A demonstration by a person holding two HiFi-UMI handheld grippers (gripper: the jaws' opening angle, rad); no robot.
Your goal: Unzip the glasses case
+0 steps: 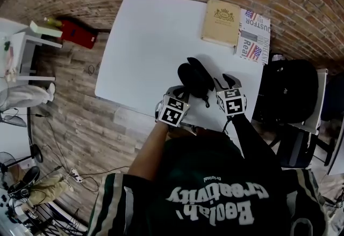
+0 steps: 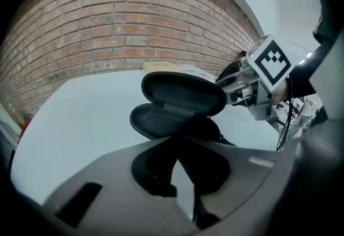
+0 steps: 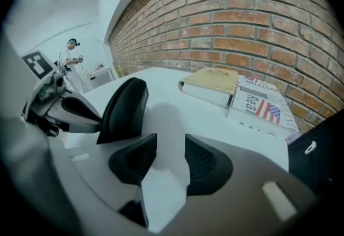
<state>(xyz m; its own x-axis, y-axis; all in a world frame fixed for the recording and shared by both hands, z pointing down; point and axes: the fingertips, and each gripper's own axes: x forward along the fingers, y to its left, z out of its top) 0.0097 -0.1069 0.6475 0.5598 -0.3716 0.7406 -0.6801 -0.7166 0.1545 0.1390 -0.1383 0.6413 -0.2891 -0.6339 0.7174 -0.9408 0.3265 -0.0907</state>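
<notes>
The black glasses case (image 1: 194, 78) lies on the white table (image 1: 145, 41) near its front edge, with its clamshell lid swung up. In the left gripper view the lid (image 2: 183, 92) stands above the lower shell (image 2: 156, 122). My left gripper (image 2: 181, 141) is shut on the near rim of the case; in the head view my left gripper (image 1: 184, 92) meets the case's left side. Just right of the case, my right gripper (image 3: 167, 146) is open, with only bare table between its pads. The case (image 3: 124, 106) stands to the left of its left finger. The right gripper (image 1: 226, 82) touches nothing.
A tan book (image 1: 221, 21) and a newspaper (image 1: 253, 36) lie at the table's far right corner. A black backpack (image 1: 290, 92) sits on a chair right of the table. A red box (image 1: 77, 32) and white shelves (image 1: 24, 52) stand on the floor to the left.
</notes>
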